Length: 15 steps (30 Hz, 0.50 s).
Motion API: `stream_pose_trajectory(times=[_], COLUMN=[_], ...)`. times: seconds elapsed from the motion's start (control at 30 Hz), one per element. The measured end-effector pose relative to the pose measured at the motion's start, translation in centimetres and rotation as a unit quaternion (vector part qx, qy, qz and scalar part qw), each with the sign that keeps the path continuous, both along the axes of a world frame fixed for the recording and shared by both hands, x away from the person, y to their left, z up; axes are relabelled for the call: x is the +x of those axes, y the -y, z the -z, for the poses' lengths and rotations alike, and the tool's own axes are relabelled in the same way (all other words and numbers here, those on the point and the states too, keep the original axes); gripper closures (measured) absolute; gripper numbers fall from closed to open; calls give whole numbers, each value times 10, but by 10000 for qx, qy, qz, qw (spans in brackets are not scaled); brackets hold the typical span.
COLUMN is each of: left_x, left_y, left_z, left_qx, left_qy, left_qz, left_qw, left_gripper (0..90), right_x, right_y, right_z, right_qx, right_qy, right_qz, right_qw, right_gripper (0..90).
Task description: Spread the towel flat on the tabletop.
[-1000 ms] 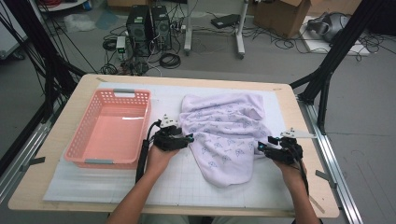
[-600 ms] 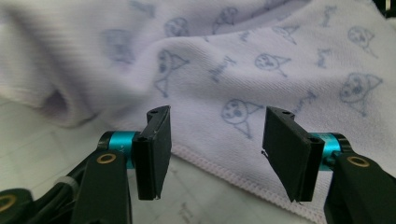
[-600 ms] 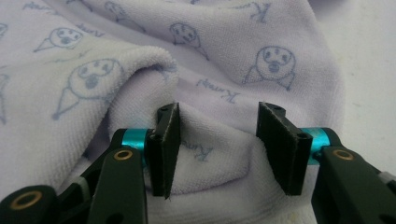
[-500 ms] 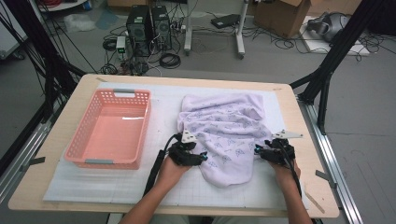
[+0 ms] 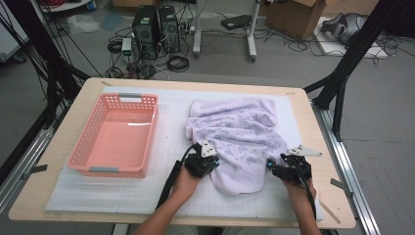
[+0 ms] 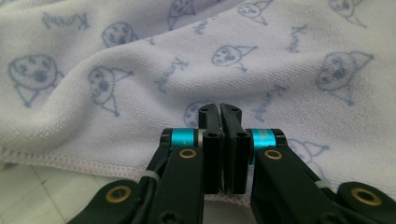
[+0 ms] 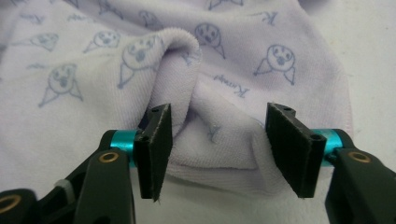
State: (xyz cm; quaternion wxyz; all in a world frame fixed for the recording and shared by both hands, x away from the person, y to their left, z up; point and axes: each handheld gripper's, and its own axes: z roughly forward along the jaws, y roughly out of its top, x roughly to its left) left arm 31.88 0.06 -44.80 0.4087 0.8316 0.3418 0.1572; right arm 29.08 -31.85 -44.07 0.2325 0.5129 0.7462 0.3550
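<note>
From above I see the towel [image 5: 239, 142] rumpled mid-table between both grippers, but close up my left gripper [image 6: 220, 112] is pressed together at its hem while my right gripper [image 7: 217, 133] straddles a fold, spread.

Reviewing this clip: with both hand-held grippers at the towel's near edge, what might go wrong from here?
1. The left hand-held gripper has its jaws closed at the towel hem, but whether cloth sits between them is unclear; a lift may leave the towel behind.
2. The right hand-held gripper stands open around a bunched fold, so it may pinch several layers and not the edge.
3. The pink basket sits close on the left; a sweep might nudge it.
</note>
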Motion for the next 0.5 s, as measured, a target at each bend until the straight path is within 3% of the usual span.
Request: stream_pose_trajectory(times=[0.07,0.13,0.27,0.33,0.5], left_x=[2,3,7,9,10], left_y=[-11,-27,-57,-64,-71], left_z=[-2,-4,-10,-11,-12], left_qx=[29,-11,-157,-182,-242], left_qy=[-41,-26,19,39,158], left_qz=[-174,-389,-734,-820,-966], left_qw=[9998,9992,9972,9965,9949], left_gripper=[880,880,881,881,880], right_x=[0,1,-1,-3,-11], right_y=[-1,1,9,17,36], right_z=[0,0,-6,-12,-19], right_qx=[-147,-142,68,157,282], right_qy=[1,-7,109,231,224], right_qz=[64,135,147,211,360], right_qw=[9999,9998,9998,9994,9987], right_gripper=[418,422,438,444,481])
